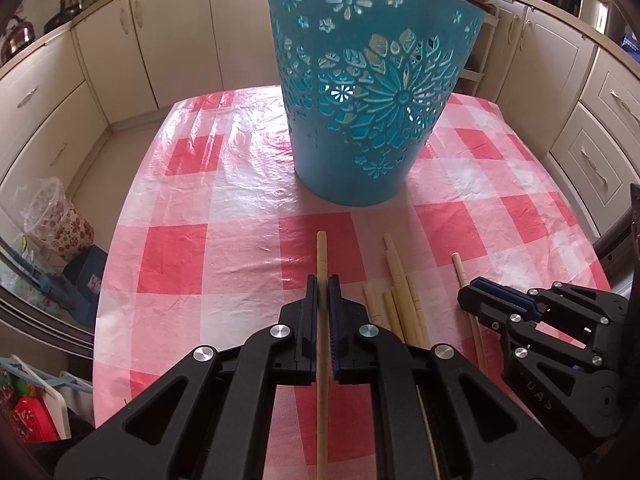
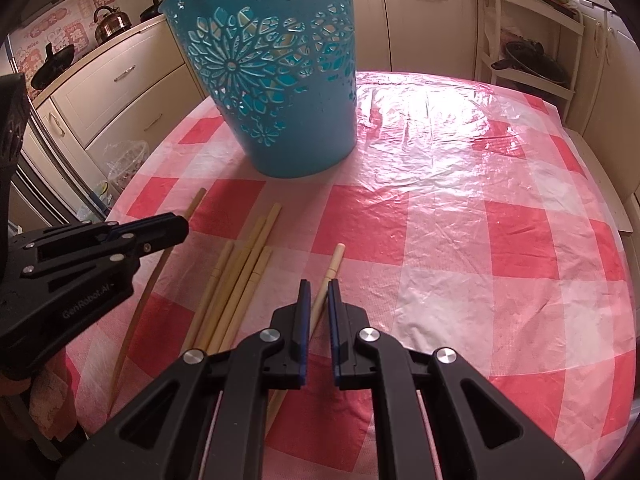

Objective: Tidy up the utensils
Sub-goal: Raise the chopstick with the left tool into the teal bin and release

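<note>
Between the fingers of my left gripper [image 1: 322, 280] sits one wooden chopstick [image 1: 321, 256], clamped with its blunt end sticking out ahead toward the blue basket [image 1: 360, 128]. Just to that gripper's right a loose bundle of chopsticks [image 1: 400, 300] lies flat on the red-and-white checked tabletop [image 1: 224, 184]. My right gripper [image 2: 319, 286] is further right of the bundle; its fingers are nearly closed around another single chopstick [image 2: 334, 264], though I cannot tell whether they actually pinch it or just straddle it. That chopstick's free end points forward and slightly right. Ahead of both grippers the basket stands upright on the tabletop, well apart from the bundle. Cream cabinets [image 2: 120, 80] surround the table.
</note>
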`<state>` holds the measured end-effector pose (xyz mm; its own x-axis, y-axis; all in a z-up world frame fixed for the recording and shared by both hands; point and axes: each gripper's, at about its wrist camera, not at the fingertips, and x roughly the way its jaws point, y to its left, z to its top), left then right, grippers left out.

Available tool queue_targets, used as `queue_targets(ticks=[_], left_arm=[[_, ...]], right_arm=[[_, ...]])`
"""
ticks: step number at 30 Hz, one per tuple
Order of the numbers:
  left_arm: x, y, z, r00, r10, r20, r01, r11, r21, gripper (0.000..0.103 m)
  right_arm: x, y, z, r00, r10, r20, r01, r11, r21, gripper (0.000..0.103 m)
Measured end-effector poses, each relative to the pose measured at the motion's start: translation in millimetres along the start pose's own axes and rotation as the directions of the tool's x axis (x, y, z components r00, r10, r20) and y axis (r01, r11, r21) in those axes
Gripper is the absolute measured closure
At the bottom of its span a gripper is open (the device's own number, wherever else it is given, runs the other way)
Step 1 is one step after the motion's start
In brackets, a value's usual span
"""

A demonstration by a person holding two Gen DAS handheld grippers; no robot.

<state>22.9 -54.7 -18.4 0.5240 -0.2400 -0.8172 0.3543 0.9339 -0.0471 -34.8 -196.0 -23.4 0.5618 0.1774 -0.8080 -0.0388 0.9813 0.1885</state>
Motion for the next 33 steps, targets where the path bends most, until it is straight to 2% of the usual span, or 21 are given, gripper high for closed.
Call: queue_targets(ticks=[5, 9, 13, 15, 18, 22, 26, 30, 33], left_arm=[[-25, 2, 6, 0.998, -0.030, 0.053, 0.031, 0.999, -0.017, 0.098], [-60, 11, 15, 0.986, -0.102, 0.134, 0.111, 0.992, -0.064, 0.098], [-116, 25, 38, 0.945, -0.165, 0.281, 0.200, 0.975, -0.101, 0.098], [-141, 29, 55, 0.914, -0.183, 0.361, 0.234, 0.967, -0.102, 0.098], [-169, 29, 86, 0.858, -0.192, 0.477, 0.267, 0.959, -0.095, 0.098], [-179, 20, 124, 0.799, -0.168, 0.577, 0.259, 0.963, -0.079, 0.098], [-172, 19, 159, 0.773, -0.153, 0.616, 0.260, 0.962, -0.088, 0.098], [-156, 14, 182, 0.750, -0.102, 0.654, 0.209, 0.974, -0.088, 0.098], [-134, 13, 189, 0.746, -0.066, 0.663, 0.174, 0.980, -0.099, 0.098]], right_arm=[[-1, 0, -2, 1.000, 0.000, 0.006, 0.000, 1.000, 0.001, 0.094], [-2, -1, -3, 1.000, 0.002, 0.008, -0.002, 1.000, 0.005, 0.094], [-2, -2, -3, 1.000, 0.005, 0.009, -0.005, 1.000, 0.012, 0.094], [-2, -3, -3, 1.000, 0.008, 0.009, -0.008, 1.000, 0.016, 0.094], [-3, -5, -3, 1.000, 0.015, 0.010, -0.015, 1.000, 0.025, 0.094], [-3, -10, -4, 1.000, 0.026, 0.011, -0.027, 0.999, 0.035, 0.094], [-4, -13, -3, 0.999, 0.038, 0.011, -0.038, 0.998, 0.043, 0.094], [-2, -16, 0, 0.999, 0.052, 0.012, -0.053, 0.997, 0.057, 0.094], [-2, -15, 1, 0.998, 0.058, 0.013, -0.058, 0.996, 0.062, 0.094]])
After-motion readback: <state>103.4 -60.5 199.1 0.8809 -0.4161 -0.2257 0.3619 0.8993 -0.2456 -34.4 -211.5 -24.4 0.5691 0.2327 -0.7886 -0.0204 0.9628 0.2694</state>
